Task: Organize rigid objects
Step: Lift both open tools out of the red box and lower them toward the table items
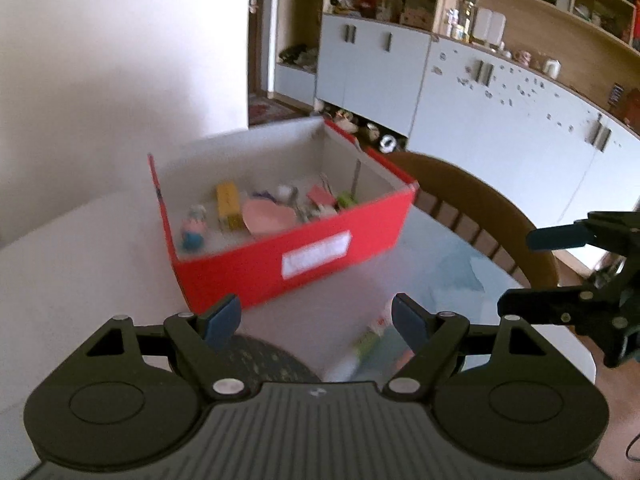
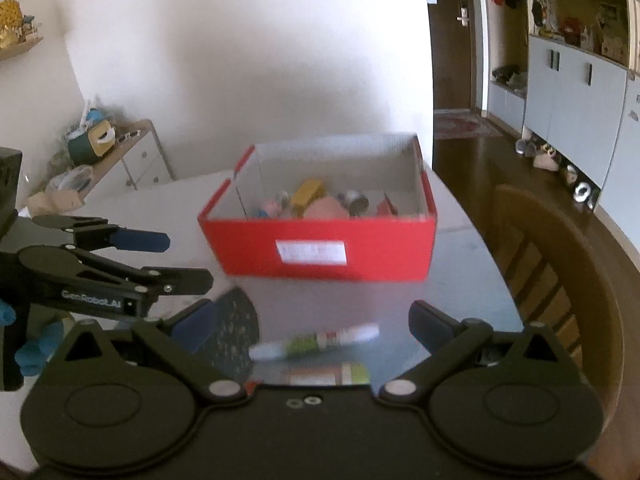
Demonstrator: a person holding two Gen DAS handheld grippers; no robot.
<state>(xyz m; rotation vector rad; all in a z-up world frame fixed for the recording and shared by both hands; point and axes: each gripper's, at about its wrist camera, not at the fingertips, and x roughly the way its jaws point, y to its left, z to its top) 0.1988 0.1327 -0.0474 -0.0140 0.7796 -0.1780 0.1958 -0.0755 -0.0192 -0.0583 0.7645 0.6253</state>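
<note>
A red cardboard box (image 1: 296, 252) (image 2: 320, 248) stands open on the white table. It holds small items, among them a yellow block (image 1: 228, 204) (image 2: 308, 196), a pink heart shape (image 1: 264, 218) and a little figurine (image 1: 194, 228). A white-and-green tube (image 2: 316, 342) (image 1: 368, 344) lies on the table in front of the box, below my right gripper (image 2: 312, 322) (image 1: 520, 268), which is open and empty. A second orange-and-green item (image 2: 328, 374) lies just nearer. My left gripper (image 1: 316, 320) (image 2: 188, 261) is also open and empty, over a dark round mat (image 1: 260, 360) (image 2: 236, 336).
A wooden chair (image 1: 480, 208) (image 2: 560, 280) stands at the table's right edge. Grey cabinets with shelves (image 1: 500, 92) line the far wall. A low side cabinet with clutter (image 2: 112, 152) sits at the left. A blue-gloved hand (image 2: 28, 348) holds the left gripper.
</note>
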